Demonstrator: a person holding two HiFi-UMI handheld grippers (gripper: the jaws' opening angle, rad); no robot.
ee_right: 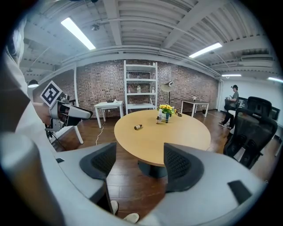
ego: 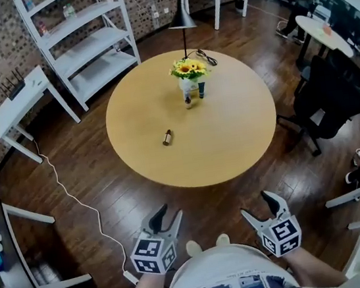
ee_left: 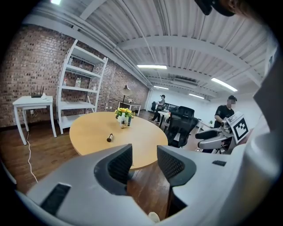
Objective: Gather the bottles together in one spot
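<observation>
A small brown bottle point(ego: 167, 137) lies on its side, left of the middle of the round wooden table point(ego: 232, 139). Two more small bottles, one brown point(ego: 188, 101) and one dark point(ego: 202, 89), stand upright by a vase of yellow flowers point(ego: 187, 70) at the far side. My left gripper point(ego: 169, 215) and right gripper point(ego: 256, 204) hang over the wooden floor, short of the table's near edge. Both are open with nothing between the pads. The left gripper view shows the lying bottle point(ee_left: 109, 138) beyond the jaws, and the right gripper view shows it too point(ee_right: 138, 127).
A black lamp point(ego: 182, 18) stands behind the flowers with its cable on the table. White shelving point(ego: 87, 50) and a white side table point(ego: 20, 106) stand at the far left. A black office chair point(ego: 329, 95) is at the right. A white cord point(ego: 75, 201) trails across the floor.
</observation>
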